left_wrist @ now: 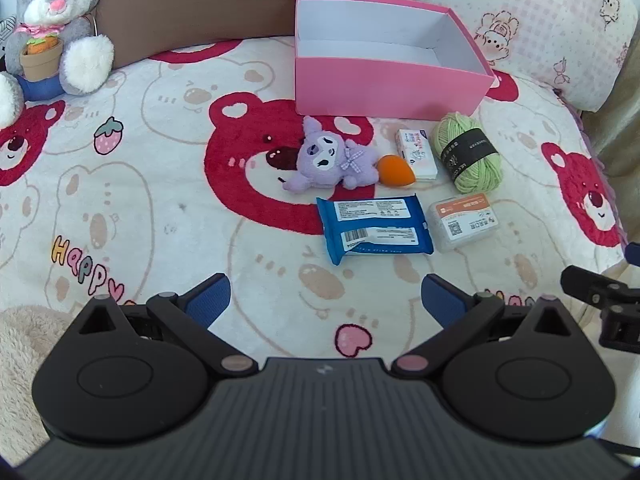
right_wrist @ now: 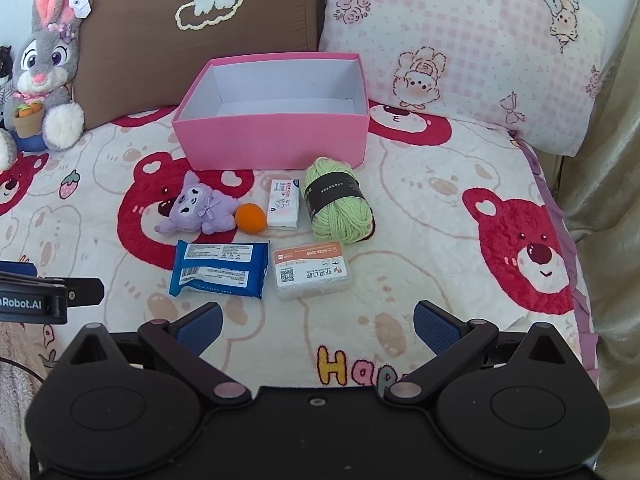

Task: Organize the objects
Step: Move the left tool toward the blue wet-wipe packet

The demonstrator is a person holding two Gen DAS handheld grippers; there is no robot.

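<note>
Both tools hover wide open, holding nothing — left gripper, right gripper. The pink box sits empty on the blanket; purple plush, yarn and wipes pack lie just before it.

Before the open pink cardboard box: purple plush toy, orange sponge ball, small white tissue pack, green yarn skein, left to right. Nearer still, blue wet-wipe packet left of clear plastic case.

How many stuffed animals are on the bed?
2: a gray bunny sits at the far left against the brown pillow; a small purple plush lies in front of the pink box, beside the orange sponge. Others may sit out of view.
</note>
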